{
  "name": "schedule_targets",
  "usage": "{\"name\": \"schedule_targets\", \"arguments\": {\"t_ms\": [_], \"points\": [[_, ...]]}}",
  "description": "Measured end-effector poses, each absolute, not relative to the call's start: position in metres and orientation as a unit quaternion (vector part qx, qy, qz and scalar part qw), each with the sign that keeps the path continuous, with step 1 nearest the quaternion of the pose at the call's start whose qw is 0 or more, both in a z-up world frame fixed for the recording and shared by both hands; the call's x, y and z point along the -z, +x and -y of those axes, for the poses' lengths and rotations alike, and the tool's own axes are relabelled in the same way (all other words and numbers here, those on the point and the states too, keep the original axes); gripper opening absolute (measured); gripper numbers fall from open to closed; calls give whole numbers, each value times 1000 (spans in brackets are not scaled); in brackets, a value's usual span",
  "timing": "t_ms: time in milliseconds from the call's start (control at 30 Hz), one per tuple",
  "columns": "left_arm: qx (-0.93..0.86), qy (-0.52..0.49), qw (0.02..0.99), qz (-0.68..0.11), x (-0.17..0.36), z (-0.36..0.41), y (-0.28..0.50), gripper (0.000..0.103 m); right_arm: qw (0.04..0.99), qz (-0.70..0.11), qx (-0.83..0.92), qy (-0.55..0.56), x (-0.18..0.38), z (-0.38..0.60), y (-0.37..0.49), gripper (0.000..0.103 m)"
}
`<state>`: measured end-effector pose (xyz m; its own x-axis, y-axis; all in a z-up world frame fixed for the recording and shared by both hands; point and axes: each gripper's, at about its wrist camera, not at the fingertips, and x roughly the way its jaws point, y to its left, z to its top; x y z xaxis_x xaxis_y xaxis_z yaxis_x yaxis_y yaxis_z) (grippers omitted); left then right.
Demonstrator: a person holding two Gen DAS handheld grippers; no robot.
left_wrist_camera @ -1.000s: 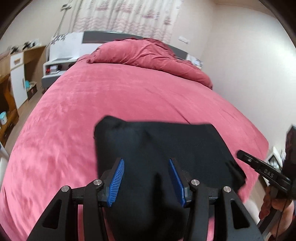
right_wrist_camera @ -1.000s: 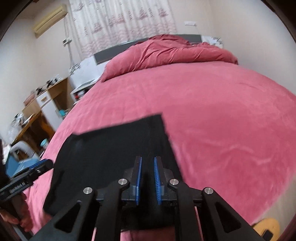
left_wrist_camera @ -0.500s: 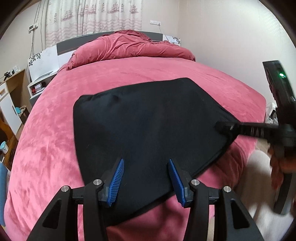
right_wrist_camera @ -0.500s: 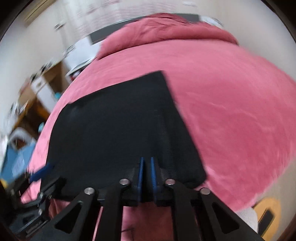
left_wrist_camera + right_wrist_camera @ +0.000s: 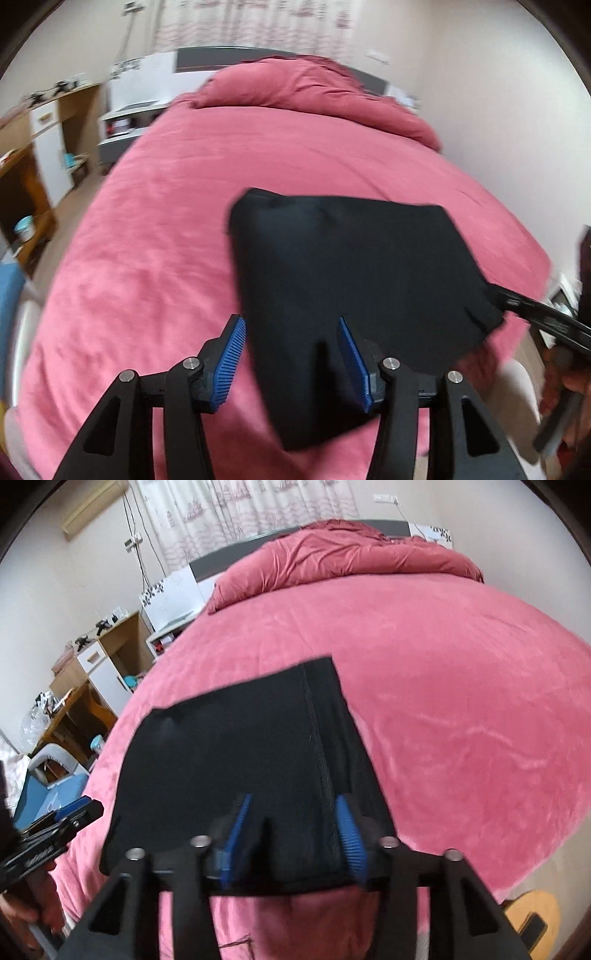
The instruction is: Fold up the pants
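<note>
The black pants [image 5: 351, 258] lie folded into a flat block near the front edge of the pink bed [image 5: 147, 240]. My left gripper [image 5: 290, 325] hovers over their near left corner, jaws opening a little; the cloth's edge runs between the blue pads untouched by them. In the right wrist view the pants [image 5: 240, 746] show a seam down their right side. My right gripper [image 5: 293, 801] is over their near edge, jaws opening and blurred, cloth beneath and between them unpinched. Each gripper shows in the other's view: the right gripper [image 5: 535, 310], the left gripper [image 5: 62, 823].
A bunched pink duvet [image 5: 351, 554] lies at the head of the bed [image 5: 461, 701]. Wooden desks and a white cabinet [image 5: 44, 147] stand along the left wall. A blue box [image 5: 44, 797] and a yellow object [image 5: 532, 912] sit on the floor near the bed's front.
The right jaws, shut on the pants' near edge before, now stand apart. The left view swung right and back again; its jaws stayed apart. The pants now lie flat.
</note>
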<state>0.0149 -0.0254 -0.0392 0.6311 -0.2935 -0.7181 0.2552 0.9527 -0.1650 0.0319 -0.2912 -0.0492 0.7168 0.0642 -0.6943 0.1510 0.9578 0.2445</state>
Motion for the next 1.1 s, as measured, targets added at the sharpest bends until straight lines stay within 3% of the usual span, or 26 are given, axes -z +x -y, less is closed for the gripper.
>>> {"name": "schedule_targets", "arguments": {"t_ms": [300,467,533,1100], "points": [[136,-4,883,-450,53,18,48,58,900,-411,18,144,47,319,78,83],[143,-14,873,-466,61,21,53,58,888,-432,0,161,59,332,99,90],[149,-19,869,-472,64,21,58,58,882,-441,-17,164,64,334,106,102],[283,-140,788,-529,96,-1,98,65,803,-523,-124,258,127,364,143,103]]}}
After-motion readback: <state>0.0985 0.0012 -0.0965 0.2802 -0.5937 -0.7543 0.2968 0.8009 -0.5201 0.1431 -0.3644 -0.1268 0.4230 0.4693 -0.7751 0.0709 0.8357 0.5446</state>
